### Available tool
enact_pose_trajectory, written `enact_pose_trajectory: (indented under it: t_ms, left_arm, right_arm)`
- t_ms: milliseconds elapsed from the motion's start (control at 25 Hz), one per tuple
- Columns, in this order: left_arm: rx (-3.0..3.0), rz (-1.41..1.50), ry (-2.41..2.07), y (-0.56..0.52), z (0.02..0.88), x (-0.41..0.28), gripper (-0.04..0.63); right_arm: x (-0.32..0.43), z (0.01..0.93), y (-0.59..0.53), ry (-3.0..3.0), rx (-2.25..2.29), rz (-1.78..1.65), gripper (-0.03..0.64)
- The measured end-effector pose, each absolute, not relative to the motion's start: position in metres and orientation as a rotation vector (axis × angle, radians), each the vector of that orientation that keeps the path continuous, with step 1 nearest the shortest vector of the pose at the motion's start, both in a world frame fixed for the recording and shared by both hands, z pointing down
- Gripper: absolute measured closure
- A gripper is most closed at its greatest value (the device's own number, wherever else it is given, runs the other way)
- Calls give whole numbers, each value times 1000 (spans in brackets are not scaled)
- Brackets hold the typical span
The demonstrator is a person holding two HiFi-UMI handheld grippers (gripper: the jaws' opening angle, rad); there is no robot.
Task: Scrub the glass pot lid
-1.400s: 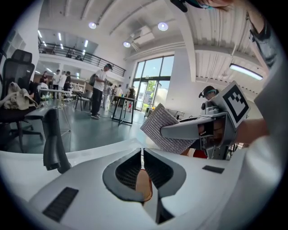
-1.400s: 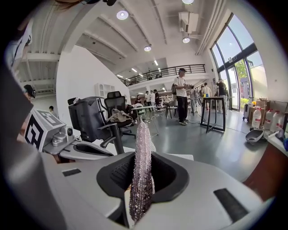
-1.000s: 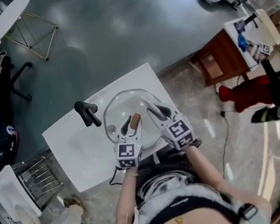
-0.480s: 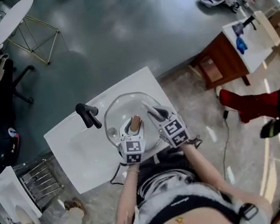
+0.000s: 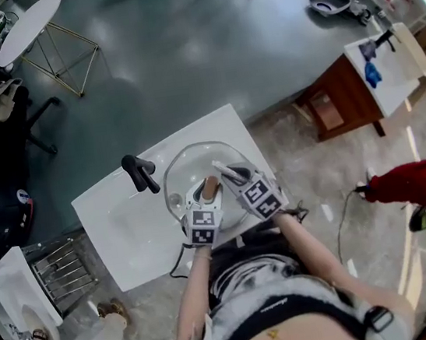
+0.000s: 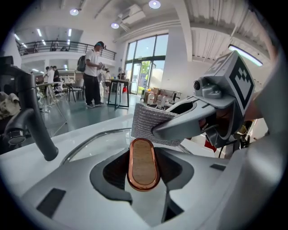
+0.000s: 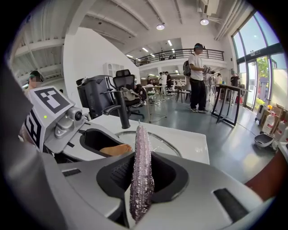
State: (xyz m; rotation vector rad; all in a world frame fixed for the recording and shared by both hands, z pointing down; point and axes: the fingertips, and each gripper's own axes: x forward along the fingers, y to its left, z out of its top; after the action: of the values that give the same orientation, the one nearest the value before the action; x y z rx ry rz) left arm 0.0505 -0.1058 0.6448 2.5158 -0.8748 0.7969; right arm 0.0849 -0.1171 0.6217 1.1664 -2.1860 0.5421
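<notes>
While the left hand-held gripper (image 5: pixel 204 191), jaws just closing, clamps the lid knob (image 6: pixel 143 164), the right hand-held gripper (image 5: pixel 226 170) pinches a scourer (image 7: pixel 141 170) over the white bench (image 5: pixel 127 232).

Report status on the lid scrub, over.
Left gripper jaws just closing, clamped on wooden handle of glass pot lid. Right gripper shut on scrub pad, over lid on sink. Faucet alongside, not obstructing.

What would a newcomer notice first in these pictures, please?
The round glass pot lid on the white sink, beside the black tap, draws the eye first. The left gripper has jaws that have just been closing and now pinch the lid's wooden knob. Close beside that knob, the right gripper clamps a silvery scouring pad edge-on in its jaws.
</notes>
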Motion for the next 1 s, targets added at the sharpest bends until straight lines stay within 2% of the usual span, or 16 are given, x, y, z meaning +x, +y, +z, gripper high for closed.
enact_pose_trajectory:
  t_ms: [1000]
  left_arm:
    - [2501,808,-861,-105,646,52,423]
  right_arm:
    - [77,638,-140,-2192,1092,520,529]
